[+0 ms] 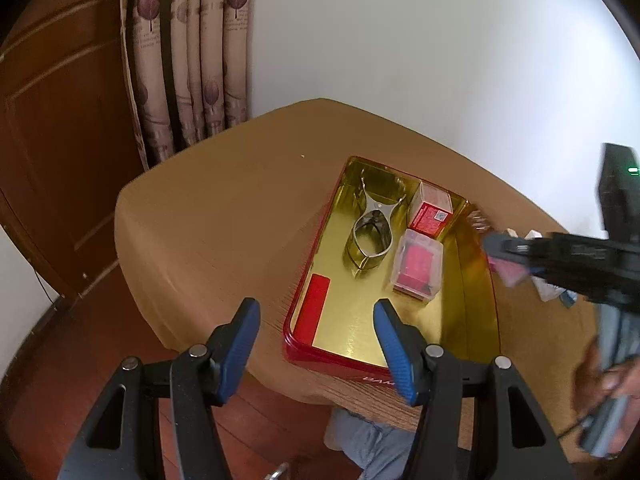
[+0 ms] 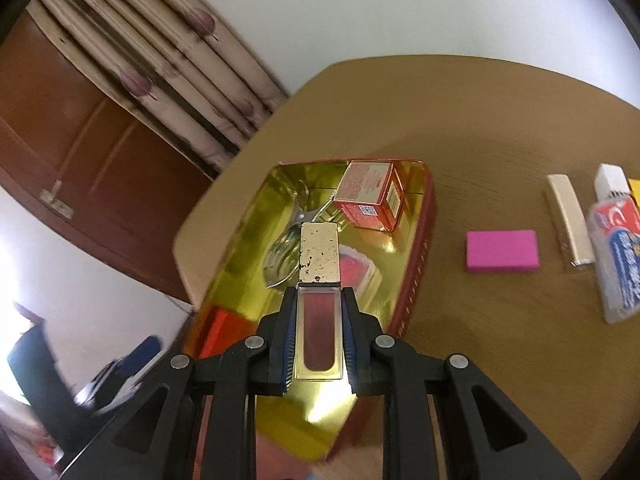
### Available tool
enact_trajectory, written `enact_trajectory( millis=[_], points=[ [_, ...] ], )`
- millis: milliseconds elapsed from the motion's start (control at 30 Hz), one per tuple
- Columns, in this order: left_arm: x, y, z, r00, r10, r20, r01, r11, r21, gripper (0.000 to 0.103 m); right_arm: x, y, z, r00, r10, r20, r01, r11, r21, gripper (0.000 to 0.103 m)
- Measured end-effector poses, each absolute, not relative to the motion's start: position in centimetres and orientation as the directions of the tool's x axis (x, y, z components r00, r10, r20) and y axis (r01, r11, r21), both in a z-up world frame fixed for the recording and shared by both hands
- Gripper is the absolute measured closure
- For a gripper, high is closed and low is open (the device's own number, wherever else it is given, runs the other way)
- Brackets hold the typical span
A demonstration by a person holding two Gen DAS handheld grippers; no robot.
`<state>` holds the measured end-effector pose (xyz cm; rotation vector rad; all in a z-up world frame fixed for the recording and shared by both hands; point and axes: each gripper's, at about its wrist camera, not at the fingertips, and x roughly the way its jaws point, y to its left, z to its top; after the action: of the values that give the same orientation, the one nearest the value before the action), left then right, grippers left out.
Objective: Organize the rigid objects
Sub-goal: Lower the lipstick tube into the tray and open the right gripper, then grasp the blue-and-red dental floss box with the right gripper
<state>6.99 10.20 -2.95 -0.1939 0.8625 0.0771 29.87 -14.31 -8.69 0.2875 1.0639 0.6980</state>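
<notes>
A red tin with a gold inside (image 1: 320,280) (image 2: 416,280) lies on the brown table. In it are a metal clip tool (image 1: 370,236), a red carton (image 1: 431,212) (image 2: 370,196) and a clear box with pink contents (image 1: 418,266). My right gripper (image 2: 319,300) is shut on a lip gloss tube (image 2: 319,320) with a gold cap (image 2: 319,252), held above the tin. In the left wrist view it (image 1: 492,246) reaches in from the right. My left gripper (image 1: 316,312) is open and empty over the tin's near corner.
On the table right of the tin lie a pink block (image 2: 502,256), a cream bar (image 2: 570,220) and a toothpaste tube (image 2: 618,252). A curtain (image 1: 188,60) and a wooden door (image 1: 60,140) stand behind the table. The table edge (image 1: 132,272) drops to the floor.
</notes>
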Motion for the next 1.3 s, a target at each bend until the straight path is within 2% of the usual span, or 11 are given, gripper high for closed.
enact_trajectory(
  millis=[267,467,600,700,767,800,867,967,1067,1300],
  points=[
    [7.8,10.9,-4.1,0.607,-0.055,-0.793,-0.148,0.972,-0.181,0.043,31.5,-11.9,-10.3,0.335,0.547,-0.767,-0.357,0.827,0.434,0.084],
    [8.0,11.3,-4.3,0.602,-0.069,-0.795,-0.151,0.969,-0.198,0.043,31.8,-11.5,-10.7,0.370,0.495,-0.786,-0.364,0.856,0.367,0.082],
    [8.2,10.9,-4.5,0.589,-0.066,-0.806,-0.138,0.974,-0.181,0.043,31.5,-12.4,-10.5,0.382,0.508,-0.772,-0.361,0.851,0.382,0.081],
    [8.1,10.4,-4.6,0.583,-0.057,-0.811,-0.134,0.977,-0.165,0.043,30.6,-13.9,-9.6,0.407,0.542,-0.735,-0.366,0.834,0.412,0.063],
    [8.1,10.4,-4.6,0.582,-0.055,-0.811,-0.134,0.978,-0.162,0.043,29.4,-15.7,-8.6,0.443,0.554,-0.705,-0.367,0.830,0.421,0.043],
    [8.1,10.4,-4.7,0.581,-0.054,-0.812,-0.136,0.977,-0.163,0.043,28.6,-16.6,-8.0,0.479,0.537,-0.695,-0.364,0.842,0.399,0.028],
    [8.2,10.5,-4.8,0.576,-0.061,-0.815,-0.139,0.976,-0.170,0.043,26.8,-19.2,-6.8,0.526,0.550,-0.648,-0.386,0.834,0.394,0.027],
    [8.3,10.6,-5.1,0.564,-0.068,-0.823,-0.147,0.972,-0.181,0.043,25.5,-23.1,-5.8,0.545,0.545,-0.636,-0.389,0.837,0.384,0.027],
    [8.2,10.6,-5.1,0.566,-0.069,-0.822,-0.148,0.972,-0.183,0.043,25.3,-26.3,-5.9,0.585,0.413,-0.698,-0.369,0.902,0.224,0.027],
    [8.2,9.2,-5.5,0.552,-0.051,-0.832,-0.109,0.985,-0.133,0.043,27.6,-31.3,-8.5,0.545,0.295,-0.785,-0.330,0.936,0.123,0.027]
  ],
)
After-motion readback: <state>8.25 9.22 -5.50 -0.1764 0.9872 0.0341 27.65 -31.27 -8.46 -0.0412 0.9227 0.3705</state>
